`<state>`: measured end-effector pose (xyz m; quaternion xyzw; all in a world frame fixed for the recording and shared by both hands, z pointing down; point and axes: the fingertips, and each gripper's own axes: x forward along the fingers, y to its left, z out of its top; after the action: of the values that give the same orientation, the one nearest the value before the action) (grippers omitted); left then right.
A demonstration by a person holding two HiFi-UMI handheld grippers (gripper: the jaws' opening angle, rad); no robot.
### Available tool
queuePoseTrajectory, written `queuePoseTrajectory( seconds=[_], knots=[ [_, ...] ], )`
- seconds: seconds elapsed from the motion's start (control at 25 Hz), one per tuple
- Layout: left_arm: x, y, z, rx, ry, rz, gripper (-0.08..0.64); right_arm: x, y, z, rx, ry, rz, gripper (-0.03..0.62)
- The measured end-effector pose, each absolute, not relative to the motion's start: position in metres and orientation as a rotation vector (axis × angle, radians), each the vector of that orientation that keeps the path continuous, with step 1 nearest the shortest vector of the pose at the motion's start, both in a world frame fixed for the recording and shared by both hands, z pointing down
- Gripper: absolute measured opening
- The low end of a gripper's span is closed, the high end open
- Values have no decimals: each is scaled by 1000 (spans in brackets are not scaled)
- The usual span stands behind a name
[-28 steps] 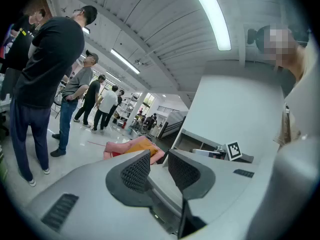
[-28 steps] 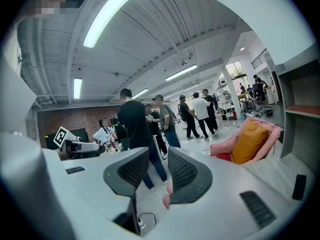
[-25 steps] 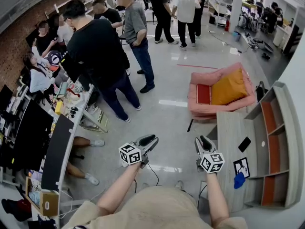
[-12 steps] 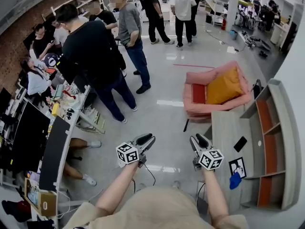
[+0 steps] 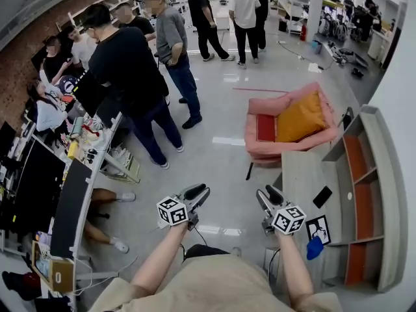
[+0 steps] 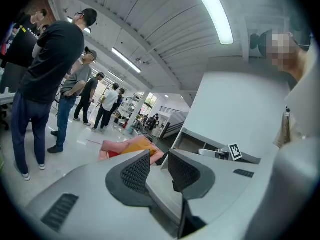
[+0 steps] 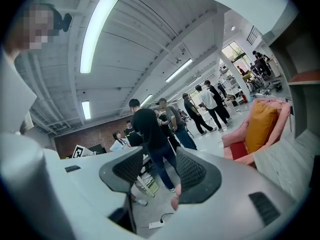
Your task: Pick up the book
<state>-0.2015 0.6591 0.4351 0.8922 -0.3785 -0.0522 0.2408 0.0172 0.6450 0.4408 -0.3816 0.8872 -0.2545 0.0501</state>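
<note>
While the left tongs [image 5: 199, 191] are closed on nothing and the right tongs [image 5: 267, 194] are opening empty, what looks like the red book [image 5: 266, 127] lies flat on the pink armchair [image 5: 260, 150] beside an orange cushion [image 5: 299, 117], its long axis running front to back.

The room is big, with a shiny grey floor [image 5: 221, 155], a red brick wall [image 5: 23, 54] on the left, a pink armchair [image 5: 252, 135] with an orange cushion [image 5: 299, 117], a grey shelf [image 5: 390, 174] on the right, and long bright lights [image 6: 212, 11] on the ceiling.
</note>
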Motion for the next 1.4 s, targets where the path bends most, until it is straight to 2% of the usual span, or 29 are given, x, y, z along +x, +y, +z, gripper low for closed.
queuePoseTrajectory(
  seconds=[0.56,0.84,1.4],
  knots=[
    [-204,616,454,2411,-988,-162,100,12,615,457,-1189,2697,-837,196],
    [-230,520,461,2426,-902,-172,100,-8,533,459,-1301,2661,-817,196],
    [-328,342,452,2460,-831,-169,100,-88,365,441,-1462,2571,-738,196]
  ],
)
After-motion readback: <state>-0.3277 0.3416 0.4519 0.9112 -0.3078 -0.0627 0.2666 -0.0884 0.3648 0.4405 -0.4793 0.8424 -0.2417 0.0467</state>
